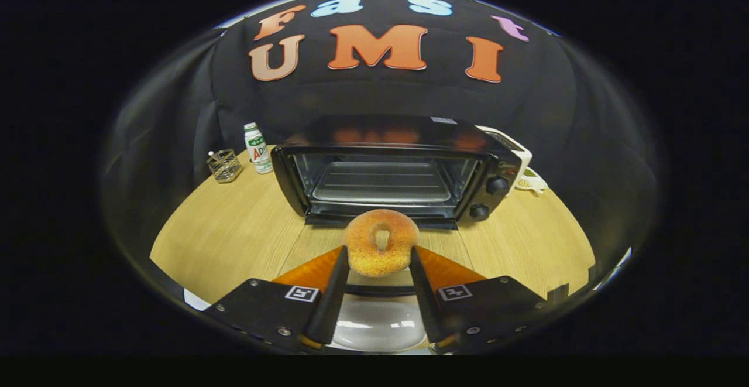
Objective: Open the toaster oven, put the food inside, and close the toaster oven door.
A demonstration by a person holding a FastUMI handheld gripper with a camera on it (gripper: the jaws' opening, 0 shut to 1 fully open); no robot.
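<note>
A sugared doughnut is held upright between my two fingers, and my gripper is shut on it. Beyond the fingers stands the black toaster oven on the wooden table. Its door hangs open and lies flat toward me at the oven's foot. Inside I see a metal tray on the rack. Two knobs sit on the oven's right side. The doughnut hangs above the table just in front of the lowered door.
Left of the oven stand a small white and green bottle and a wire basket. A white appliance and a small dish sit behind the oven's right side. A white plate lies below my fingers.
</note>
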